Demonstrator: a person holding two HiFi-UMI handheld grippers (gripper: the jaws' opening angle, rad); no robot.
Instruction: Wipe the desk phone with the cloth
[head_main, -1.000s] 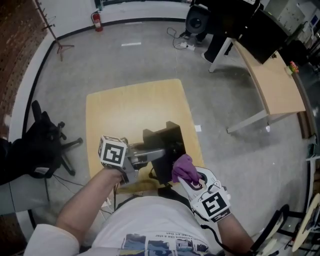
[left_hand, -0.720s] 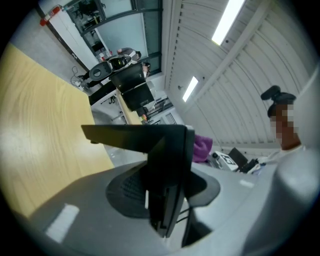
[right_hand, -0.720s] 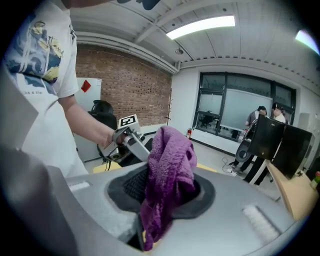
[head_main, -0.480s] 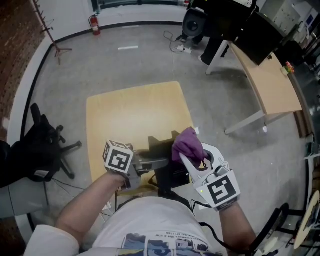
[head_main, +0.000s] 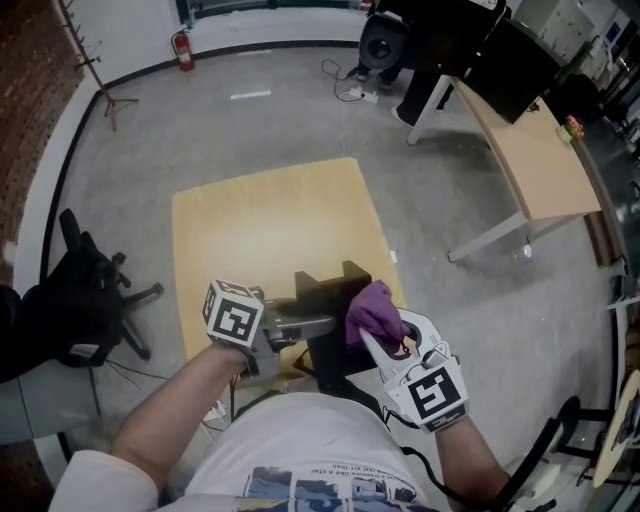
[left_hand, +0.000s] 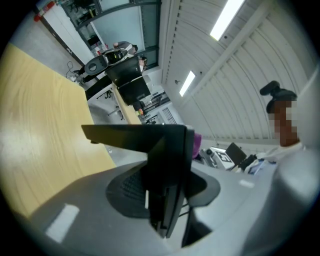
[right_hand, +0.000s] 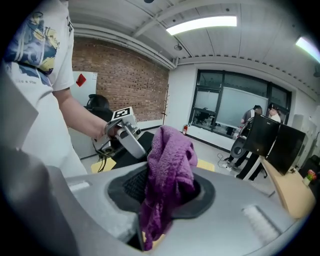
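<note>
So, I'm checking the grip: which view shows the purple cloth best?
The right gripper view: the cloth fills the middle, clamped by the right gripper. The head view shows it small, by the phone; the left gripper view shows only a sliver behind the phone.

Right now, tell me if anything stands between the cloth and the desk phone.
Nothing visible does. The purple cloth in the right gripper sits at the right edge of the desk phone; the left gripper clamps the phone's other side.
</note>
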